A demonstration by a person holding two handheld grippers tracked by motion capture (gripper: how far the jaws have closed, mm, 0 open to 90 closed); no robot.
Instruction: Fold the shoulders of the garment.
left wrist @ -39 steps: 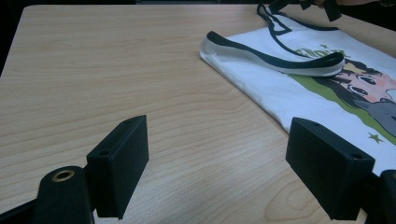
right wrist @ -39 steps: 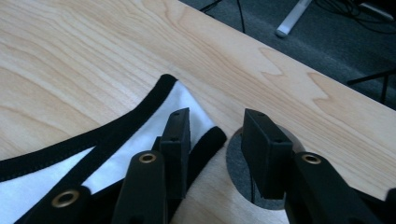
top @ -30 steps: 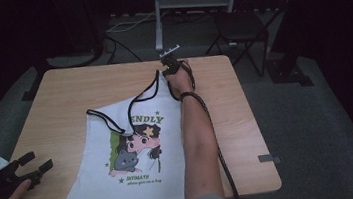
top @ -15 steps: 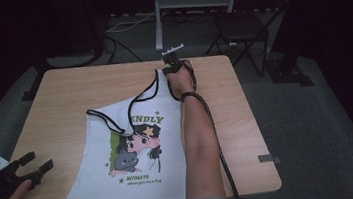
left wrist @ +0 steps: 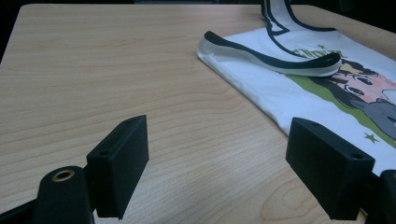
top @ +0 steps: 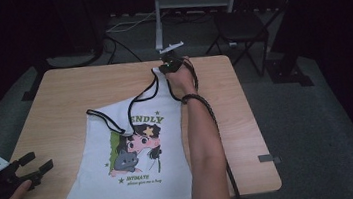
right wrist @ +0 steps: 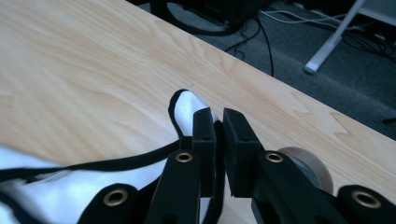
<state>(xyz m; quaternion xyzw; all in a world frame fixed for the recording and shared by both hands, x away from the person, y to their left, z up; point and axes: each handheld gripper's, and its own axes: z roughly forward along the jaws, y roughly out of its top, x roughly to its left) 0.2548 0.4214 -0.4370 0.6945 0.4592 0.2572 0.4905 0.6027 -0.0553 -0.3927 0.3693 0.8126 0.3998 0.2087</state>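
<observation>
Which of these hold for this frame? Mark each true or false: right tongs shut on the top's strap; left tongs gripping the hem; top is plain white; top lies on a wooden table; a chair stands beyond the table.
1. Right tongs are shut on the strap of the tank top. True.
2. Left tongs grip the hem. False: they stand open over bare table, holding nothing.
3. The top is plain white. False: it has a cartoon print and black trim.
4. It lies on a wooden table. True.
5. A chair stands beyond the table. True.
</observation>
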